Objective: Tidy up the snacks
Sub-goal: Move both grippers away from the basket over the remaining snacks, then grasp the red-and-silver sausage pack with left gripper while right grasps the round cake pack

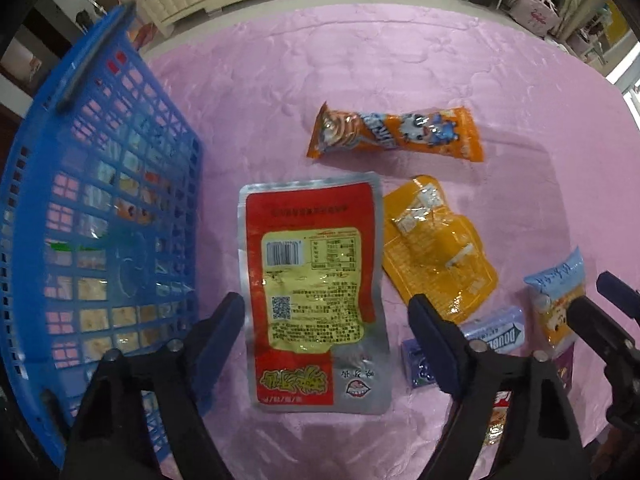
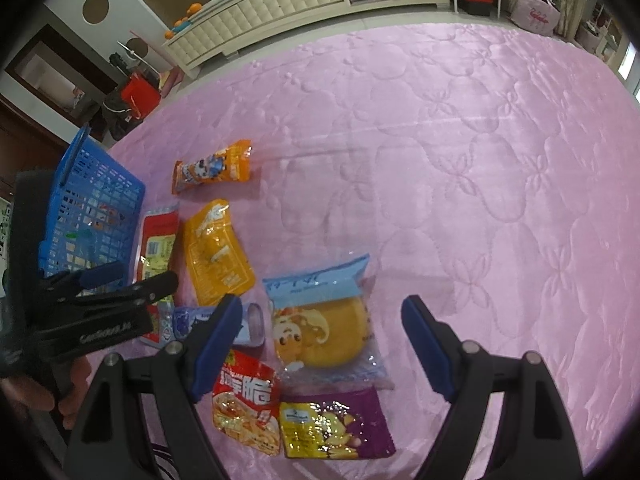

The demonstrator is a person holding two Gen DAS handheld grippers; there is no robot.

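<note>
Left gripper [image 1: 326, 322] released, my jaws straddling red pouch [image 1: 316, 280] beside blue basket [image 1: 100, 200]; right gripper [image 2: 320, 340] released over cake packet [image 2: 324, 316].

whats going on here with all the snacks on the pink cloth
A person with a gripper in each hand is sorting snacks into a blue basket. The left gripper is open around a red and silver packet, not yet gripping. The right gripper hangs open above a bun in a blue wrapper.
</note>
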